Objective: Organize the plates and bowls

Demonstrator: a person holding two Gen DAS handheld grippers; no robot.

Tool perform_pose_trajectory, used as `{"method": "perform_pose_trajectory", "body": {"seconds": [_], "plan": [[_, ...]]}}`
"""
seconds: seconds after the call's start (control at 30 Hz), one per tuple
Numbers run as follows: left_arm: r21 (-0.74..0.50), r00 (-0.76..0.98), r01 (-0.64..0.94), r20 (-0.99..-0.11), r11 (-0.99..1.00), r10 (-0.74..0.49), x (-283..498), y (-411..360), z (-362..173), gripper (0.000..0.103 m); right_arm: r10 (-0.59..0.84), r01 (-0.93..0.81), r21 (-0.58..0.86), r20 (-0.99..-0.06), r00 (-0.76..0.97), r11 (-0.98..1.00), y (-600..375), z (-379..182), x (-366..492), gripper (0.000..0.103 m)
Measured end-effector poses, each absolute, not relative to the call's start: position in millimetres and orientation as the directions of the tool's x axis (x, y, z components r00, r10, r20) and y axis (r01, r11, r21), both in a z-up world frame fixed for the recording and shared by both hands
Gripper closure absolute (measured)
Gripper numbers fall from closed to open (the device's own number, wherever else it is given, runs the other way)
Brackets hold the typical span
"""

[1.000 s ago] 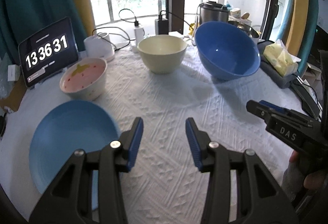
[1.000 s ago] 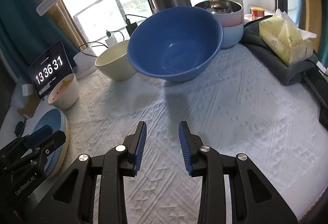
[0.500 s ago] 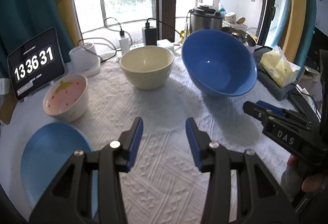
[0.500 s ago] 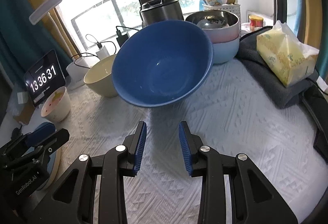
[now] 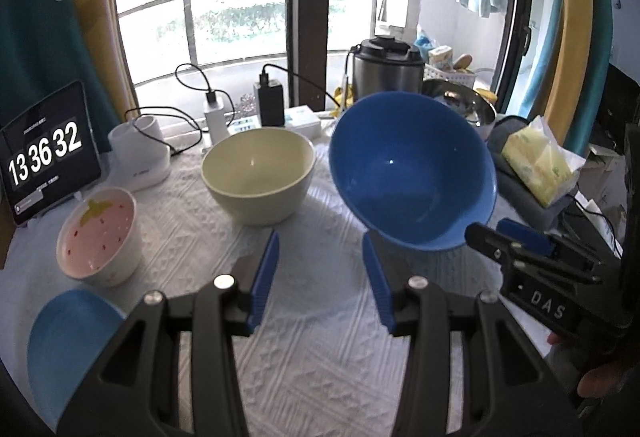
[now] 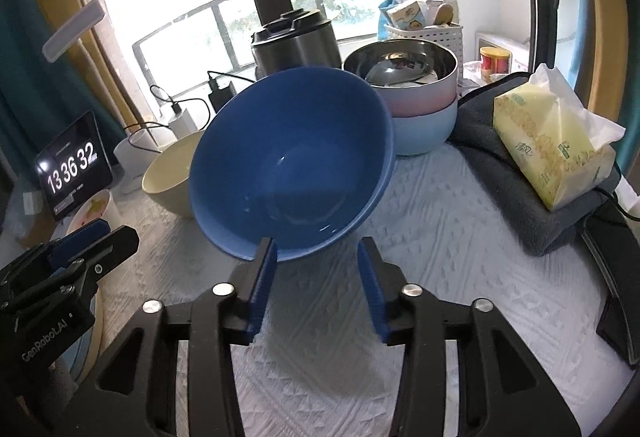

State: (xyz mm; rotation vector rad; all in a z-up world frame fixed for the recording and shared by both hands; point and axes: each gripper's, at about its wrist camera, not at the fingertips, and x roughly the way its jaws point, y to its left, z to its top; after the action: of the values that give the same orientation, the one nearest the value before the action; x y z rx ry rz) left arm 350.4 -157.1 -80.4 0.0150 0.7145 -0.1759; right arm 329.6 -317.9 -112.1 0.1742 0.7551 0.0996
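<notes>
blue bowl (image 6: 292, 165) tilted, just beyond right gripper (image 6: 316, 285)

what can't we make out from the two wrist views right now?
- Blue plate: left wrist view, cut by the lens edge and the left gripper.
- Big blue bowl: right wrist view, near rim behind the right gripper, whose jaws have just been opening; contact can't be told.
- Cream bowl: right wrist view, mostly behind the blue bowl.
- Strawberry bowl: right wrist view, mostly hidden by the left gripper.
- Small text under the clock: too small.
</notes>
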Motion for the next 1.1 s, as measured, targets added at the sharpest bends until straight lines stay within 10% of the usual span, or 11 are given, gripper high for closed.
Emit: {"method": "perform_pose_trajectory", "body": {"seconds": [1.1], "plan": [[0.012,0.697,0.173,-0.708,0.985,-0.114,404.5,-188.1,-126.4,0.056,0.107,0.045,0.178,-0.755,0.647,0.983,-326.9,-160.1,373.6,0.058]]}}
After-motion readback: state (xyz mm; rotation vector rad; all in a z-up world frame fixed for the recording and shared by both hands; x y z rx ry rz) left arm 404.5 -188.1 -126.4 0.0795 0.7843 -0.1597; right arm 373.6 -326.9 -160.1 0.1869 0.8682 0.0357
